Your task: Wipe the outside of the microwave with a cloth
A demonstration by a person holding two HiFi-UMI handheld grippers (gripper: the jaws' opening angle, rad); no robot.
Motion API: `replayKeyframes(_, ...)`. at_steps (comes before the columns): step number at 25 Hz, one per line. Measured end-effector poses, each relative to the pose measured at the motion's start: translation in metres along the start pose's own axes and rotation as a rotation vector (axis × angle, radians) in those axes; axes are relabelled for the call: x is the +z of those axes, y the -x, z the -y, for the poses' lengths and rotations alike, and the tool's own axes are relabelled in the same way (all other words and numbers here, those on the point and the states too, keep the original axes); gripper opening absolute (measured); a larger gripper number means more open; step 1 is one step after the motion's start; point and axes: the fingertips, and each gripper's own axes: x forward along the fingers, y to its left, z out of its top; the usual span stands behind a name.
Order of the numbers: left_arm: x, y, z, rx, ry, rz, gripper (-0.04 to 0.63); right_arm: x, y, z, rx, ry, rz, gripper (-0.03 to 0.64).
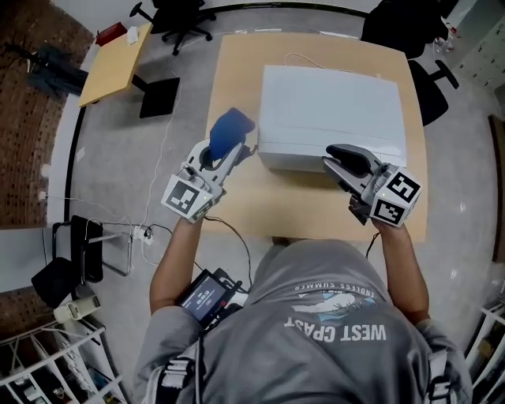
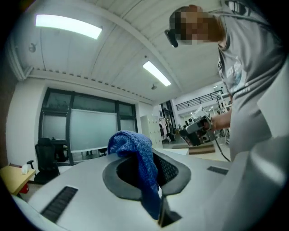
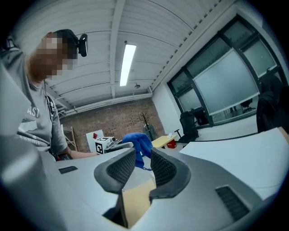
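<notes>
The white microwave (image 1: 331, 110) stands on a wooden table (image 1: 245, 201). My left gripper (image 1: 223, 154) hangs just off the microwave's left front corner, shut on a blue cloth (image 1: 231, 130). In the left gripper view the cloth (image 2: 135, 153) bulges up from between the pads and drapes down across them. My right gripper (image 1: 341, 162) is at the microwave's front right, its tips at the front edge. Its pads (image 3: 163, 169) stand a little apart with nothing between them. Past them I see the cloth (image 3: 137, 142) in the left gripper.
Black office chairs (image 1: 177, 20) stand behind the table and another (image 1: 430, 87) is at its right. A small wooden side table (image 1: 110, 67) is at the far left. Cables run across the floor (image 1: 150, 229) on the left, and a wire rack (image 1: 47, 363) is at the lower left.
</notes>
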Motion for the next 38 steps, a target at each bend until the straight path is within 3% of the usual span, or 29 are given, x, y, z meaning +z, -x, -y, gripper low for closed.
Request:
replayKeyframes(4,0.030,0.023,0.022,-0.041,0.006,0.066,0.058,0.019,0.025,-0.010,-0.026,0.092,0.060,0.115)
replayKeyframes(8,0.047,0.040,0.033,-0.012,0.054,0.087,0.058,0.027,0.053,-0.015,-0.048,0.162,0.084,0.110)
replayKeyframes(11,0.058,0.036,0.042,0.059,0.081,0.108,0.058,0.036,0.085,-0.009,-0.060,0.195,0.095,0.104)
replayKeyframes(15,0.078,0.038,0.045,0.175,0.096,0.200,0.058,0.054,0.114,-0.013,-0.080,0.245,0.110,0.097)
replayKeyframes(18,0.076,0.060,0.043,0.258,0.083,0.231,0.058,0.046,0.113,-0.024,-0.075,0.248,0.115,0.091)
replayKeyframes(23,0.074,0.074,0.032,0.329,0.049,0.268,0.058,0.031,0.111,-0.028,-0.072,0.251,0.100,0.068)
replayKeyframes(28,0.077,0.061,0.035,0.316,-0.019,0.238,0.058,0.023,0.104,-0.031,-0.059,0.245,0.067,0.064)
replayKeyframes(38,0.076,0.054,0.044,0.285,-0.003,0.248,0.058,0.023,0.106,-0.032,-0.066,0.251,0.058,0.063)
